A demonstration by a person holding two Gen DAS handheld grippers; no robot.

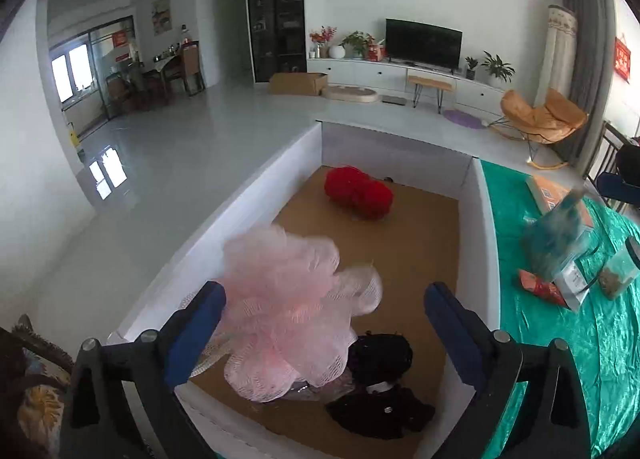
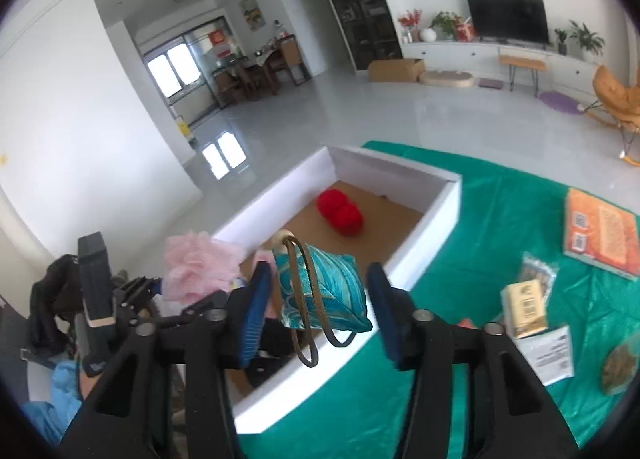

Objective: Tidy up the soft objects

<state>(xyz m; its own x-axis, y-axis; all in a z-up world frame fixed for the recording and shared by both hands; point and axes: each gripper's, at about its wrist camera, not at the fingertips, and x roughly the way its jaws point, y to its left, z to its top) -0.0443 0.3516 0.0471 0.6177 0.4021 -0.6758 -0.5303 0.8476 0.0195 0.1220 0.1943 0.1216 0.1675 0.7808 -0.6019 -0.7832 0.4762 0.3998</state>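
Nearest the left wrist camera, the left gripper stands with its blue-padded fingers spread wide, and the pale pink mesh bath pouf sits between them over the near end of the shallow white-walled box with a brown cardboard floor; whether the left pad touches the pouf cannot be told. Just beneath the pouf a black mesh-and-fabric bundle lies on the box floor. In the right wrist view the right gripper is likewise spread apart, and the teal patterned fabric pouch with a brown cord loop hangs between its pads above the box's near wall, touching neither. Farther in, a red mesh bath pouf rests near the box's far wall. The box stands on a green satin tablecloth, where an orange book and small packets lie well apart from the box.
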